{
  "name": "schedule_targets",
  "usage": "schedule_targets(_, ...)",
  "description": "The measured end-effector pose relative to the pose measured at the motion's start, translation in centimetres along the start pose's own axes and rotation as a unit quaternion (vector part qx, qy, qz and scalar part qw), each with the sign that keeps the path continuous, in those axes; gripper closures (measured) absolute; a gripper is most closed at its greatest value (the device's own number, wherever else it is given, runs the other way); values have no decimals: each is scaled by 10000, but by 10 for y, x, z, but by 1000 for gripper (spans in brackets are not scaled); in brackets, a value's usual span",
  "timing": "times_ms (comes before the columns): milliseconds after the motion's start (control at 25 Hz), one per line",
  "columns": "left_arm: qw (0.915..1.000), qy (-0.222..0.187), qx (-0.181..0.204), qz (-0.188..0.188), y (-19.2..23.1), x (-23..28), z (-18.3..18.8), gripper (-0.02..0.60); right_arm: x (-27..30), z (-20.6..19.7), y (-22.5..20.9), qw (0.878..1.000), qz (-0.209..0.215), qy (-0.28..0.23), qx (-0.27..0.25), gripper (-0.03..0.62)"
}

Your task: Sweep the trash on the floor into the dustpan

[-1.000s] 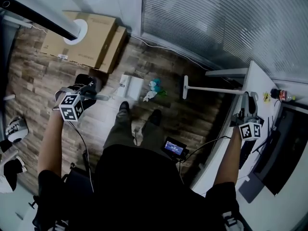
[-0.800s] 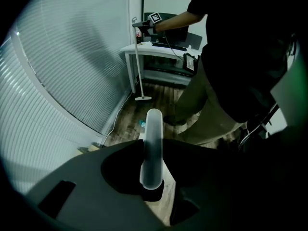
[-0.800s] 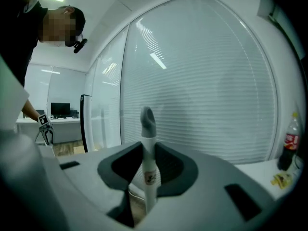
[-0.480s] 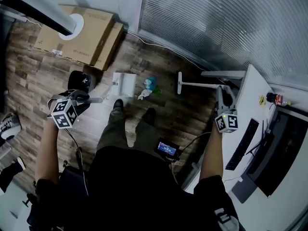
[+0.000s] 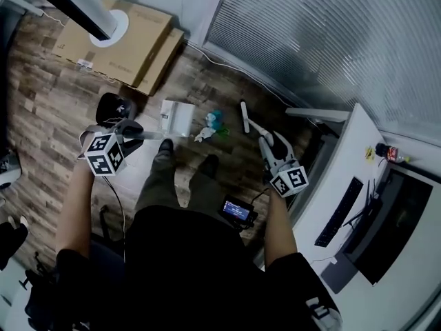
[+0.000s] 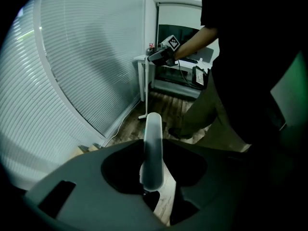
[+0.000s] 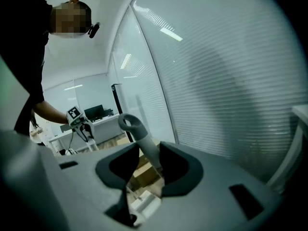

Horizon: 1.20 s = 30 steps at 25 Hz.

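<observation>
A white dustpan [image 5: 177, 118] lies on the wooden floor, and its long grey handle [image 6: 153, 150] runs back between the jaws of my left gripper [image 5: 129, 132], which is shut on it. Just right of the pan lies the trash [image 5: 213, 125], a small heap of blue, white and green scraps. My right gripper [image 5: 268, 143] is shut on the broom handle [image 7: 140, 143], whose ring end sticks up past the jaws. The broom head [image 5: 244, 116] rests on the floor just right of the trash.
Flat cardboard boxes [image 5: 117, 43] lie at the back left. A white desk [image 5: 344, 212] with a keyboard and monitor stands on the right, and a glass wall with blinds [image 5: 324, 40] runs behind. The person's feet [image 5: 165, 147] stand just behind the pan.
My right gripper has swung left and down, away from the desk, bringing the broom head leftward to just beside the trash. The left gripper and dustpan have hardly moved.
</observation>
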<state>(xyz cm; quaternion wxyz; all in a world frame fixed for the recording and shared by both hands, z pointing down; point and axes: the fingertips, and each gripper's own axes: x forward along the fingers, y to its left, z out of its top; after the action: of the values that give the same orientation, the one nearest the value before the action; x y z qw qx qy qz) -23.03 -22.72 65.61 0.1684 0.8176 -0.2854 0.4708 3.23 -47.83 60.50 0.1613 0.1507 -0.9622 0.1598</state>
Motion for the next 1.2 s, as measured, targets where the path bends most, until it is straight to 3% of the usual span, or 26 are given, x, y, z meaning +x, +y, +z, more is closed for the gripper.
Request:
schedule_targets(400,9994,-245,107,-210,0,-5,-7,466,13,-20,61,9973,-36,135,724,453)
schedule_targets(640,9987,-322,169,-360,0,-11,-14,468,19,-13,83,9884,-640,-382,1320,451)
schedule_targets(880,9977,-480,97,-466,1,-6,-8,468,28,-10,90,9517,-1791,-1297,2128,446)
schedule_targets(1120,9964,-606,68,-582,-5,-5,-4,468,45,2,106,9159,-2166,-1936,2771,439)
schedule_targets(1200,9963,-619,50,-595,-5,-6,-4,468,54,7,114,9122,-2037,-2032,2918,437)
